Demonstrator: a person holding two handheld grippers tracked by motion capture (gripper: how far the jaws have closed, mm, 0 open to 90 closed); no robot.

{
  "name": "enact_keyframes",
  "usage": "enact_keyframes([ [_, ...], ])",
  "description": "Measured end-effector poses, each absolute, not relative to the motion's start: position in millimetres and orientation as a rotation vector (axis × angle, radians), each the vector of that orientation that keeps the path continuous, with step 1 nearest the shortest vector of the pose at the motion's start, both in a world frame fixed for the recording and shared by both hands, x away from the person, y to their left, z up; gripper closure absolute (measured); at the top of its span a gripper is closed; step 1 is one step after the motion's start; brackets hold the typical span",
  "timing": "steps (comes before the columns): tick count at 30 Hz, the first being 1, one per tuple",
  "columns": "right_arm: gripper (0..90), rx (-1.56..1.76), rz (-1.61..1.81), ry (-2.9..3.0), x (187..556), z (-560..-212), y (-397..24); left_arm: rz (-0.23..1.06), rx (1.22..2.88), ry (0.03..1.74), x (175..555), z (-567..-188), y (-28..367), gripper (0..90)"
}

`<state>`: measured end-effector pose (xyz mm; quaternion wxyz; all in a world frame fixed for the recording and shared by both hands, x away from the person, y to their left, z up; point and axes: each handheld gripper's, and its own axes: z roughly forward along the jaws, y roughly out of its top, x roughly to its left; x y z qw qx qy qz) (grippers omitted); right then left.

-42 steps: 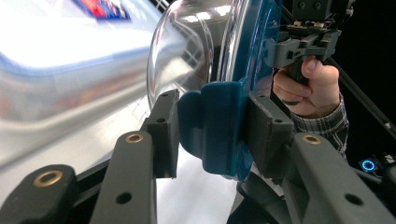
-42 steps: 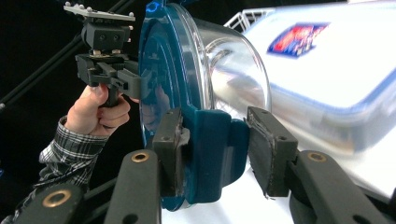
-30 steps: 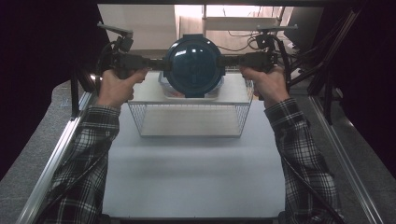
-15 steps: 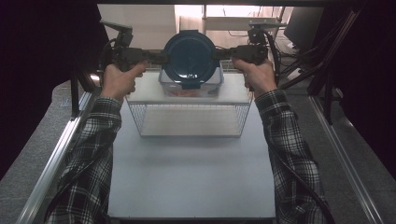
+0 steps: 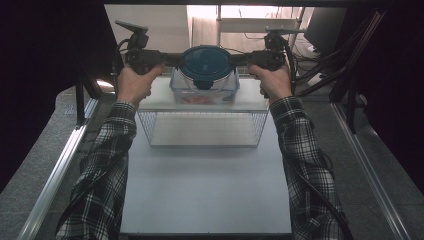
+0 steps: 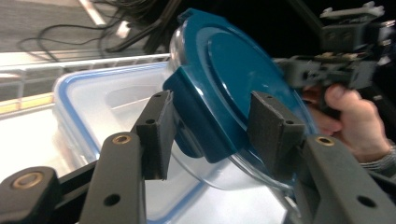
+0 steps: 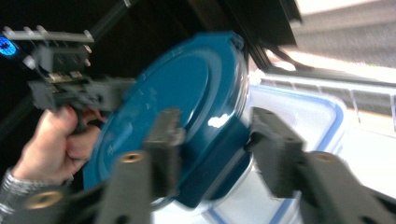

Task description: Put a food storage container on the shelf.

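Observation:
A round glass container with a dark blue lid rests on top of a clear rectangular box with a blue rim. My left gripper reaches it from the left and my right gripper from the right. In the left gripper view the lid and its side clip lie between my left jaws. These jaws have just been opening, and a small gap shows beside the clip. In the right gripper view my right gripper is shut tight on the opposite clip of the lid.
The clear box stands on a white board over a wire basket at the far end of the white table. Metal rails run along both table sides. Cables and a shelf frame lie behind the basket.
Both hands have carried the round container away from the person and lower, from above the basket down onto the clear box.

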<state>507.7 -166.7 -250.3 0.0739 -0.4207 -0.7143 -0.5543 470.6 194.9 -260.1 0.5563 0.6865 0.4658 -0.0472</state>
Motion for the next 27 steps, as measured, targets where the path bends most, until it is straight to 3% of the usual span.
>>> enact_keyframes([
  [5, 48.9, -1.289, -1.672, -2.262, 504, -245, -161, -0.06, 1.625, 1.119, 469, -258, 192, 46.8],
  [10, 48.6, -1.28, -1.713, -2.287, 501, -244, -168, -0.037, 1.591, 1.091, 463, -259, 201, 42.7],
  [21, 60.2, -1.101, -1.78, -2.493, 474, -232, -176, 0.059, 1.612, 0.96, 441, -257, 206, 35.6],
  [27, 58.7, -1.04, -1.787, -2.558, 459, -234, -177, 0.154, 1.652, 0.929, 425, -260, 203, 25.1],
])
